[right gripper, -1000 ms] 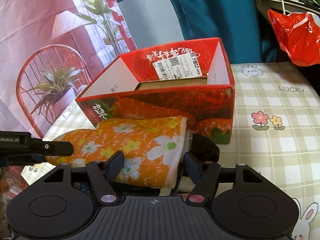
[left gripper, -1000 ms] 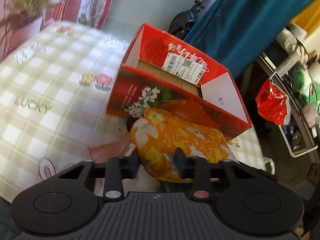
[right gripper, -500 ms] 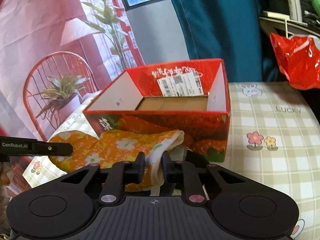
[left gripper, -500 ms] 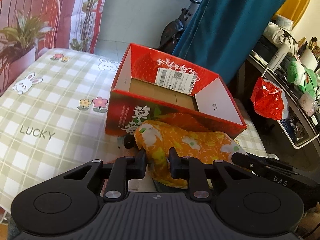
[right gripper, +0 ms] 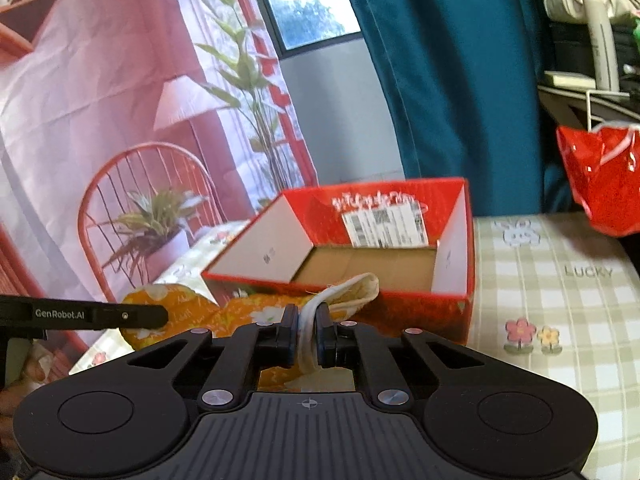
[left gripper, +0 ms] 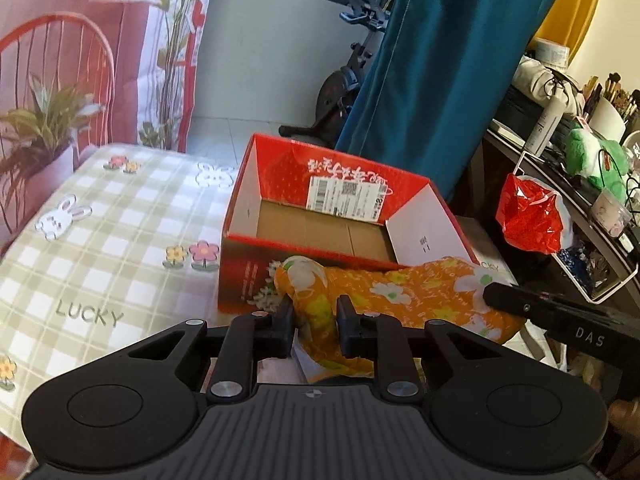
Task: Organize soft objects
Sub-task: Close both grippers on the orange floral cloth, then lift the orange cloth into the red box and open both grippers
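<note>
An orange floral oven mitt point(left gripper: 384, 292) hangs stretched between my two grippers, lifted in front of an open red strawberry box point(left gripper: 332, 216). My left gripper point(left gripper: 314, 322) is shut on the mitt's rounded end. My right gripper point(right gripper: 307, 330) is shut on the mitt's white cuff edge point(right gripper: 352, 290); the orange part point(right gripper: 176, 304) trails to the left. The box point(right gripper: 360, 248) is empty, showing its brown cardboard floor. The right gripper's finger shows in the left wrist view point(left gripper: 560, 316), and the left gripper's finger shows in the right wrist view point(right gripper: 92, 314).
The box stands on a green checked tablecloth point(left gripper: 100, 248) with bunnies and flowers. A red plastic bag point(left gripper: 528, 216) hangs off a cluttered shelf at the right. A teal curtain point(left gripper: 432, 80) hangs behind the box. A printed backdrop point(right gripper: 100, 120) is at the left.
Both grippers closed on the mitt and lifted it; the mitt now hangs higher, level with the box's front rim. The views tilted up.
</note>
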A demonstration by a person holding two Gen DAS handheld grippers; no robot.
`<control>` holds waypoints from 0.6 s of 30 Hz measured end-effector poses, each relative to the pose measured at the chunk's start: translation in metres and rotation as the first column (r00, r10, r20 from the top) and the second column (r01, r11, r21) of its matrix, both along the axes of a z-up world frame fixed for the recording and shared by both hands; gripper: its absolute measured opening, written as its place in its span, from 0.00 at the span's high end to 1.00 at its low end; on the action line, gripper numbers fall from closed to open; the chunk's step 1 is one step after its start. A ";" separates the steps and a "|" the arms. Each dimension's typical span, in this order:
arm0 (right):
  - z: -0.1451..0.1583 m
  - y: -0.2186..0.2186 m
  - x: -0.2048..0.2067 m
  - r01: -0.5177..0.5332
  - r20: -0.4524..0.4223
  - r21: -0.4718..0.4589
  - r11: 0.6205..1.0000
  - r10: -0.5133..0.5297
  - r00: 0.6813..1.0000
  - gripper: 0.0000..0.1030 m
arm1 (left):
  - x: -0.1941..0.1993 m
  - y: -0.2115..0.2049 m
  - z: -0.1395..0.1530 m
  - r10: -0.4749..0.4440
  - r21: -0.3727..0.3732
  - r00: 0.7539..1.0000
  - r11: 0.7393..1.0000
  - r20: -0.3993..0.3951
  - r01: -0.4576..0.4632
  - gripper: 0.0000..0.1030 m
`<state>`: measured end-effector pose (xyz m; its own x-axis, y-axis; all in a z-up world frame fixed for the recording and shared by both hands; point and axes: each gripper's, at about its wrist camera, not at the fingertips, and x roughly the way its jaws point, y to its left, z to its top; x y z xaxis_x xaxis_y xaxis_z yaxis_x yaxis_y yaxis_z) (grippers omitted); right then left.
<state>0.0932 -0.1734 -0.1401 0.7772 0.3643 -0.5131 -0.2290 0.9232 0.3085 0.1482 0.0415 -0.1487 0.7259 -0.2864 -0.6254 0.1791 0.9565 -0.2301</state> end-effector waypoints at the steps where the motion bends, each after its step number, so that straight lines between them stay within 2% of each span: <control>1: 0.002 0.000 0.002 -0.003 0.004 -0.003 1.000 0.003 1.000 0.92 | 0.001 -0.001 0.003 0.001 0.008 1.000 1.000 0.009 -0.001 0.78; 5: 0.012 0.003 0.010 -0.029 0.029 -0.015 0.999 0.029 0.999 0.93 | 0.001 -0.003 0.015 -0.005 0.017 0.999 1.000 0.052 0.004 0.78; 12: 0.027 0.005 0.009 -0.053 0.073 -0.003 0.999 0.053 0.996 0.93 | 0.001 0.001 0.022 -0.002 -0.021 0.998 1.000 0.066 0.003 0.78; 18: 0.038 0.004 0.008 -0.057 0.105 0.000 0.998 0.057 0.993 0.93 | 0.000 0.001 0.035 -0.007 -0.026 0.993 1.000 0.115 0.010 0.79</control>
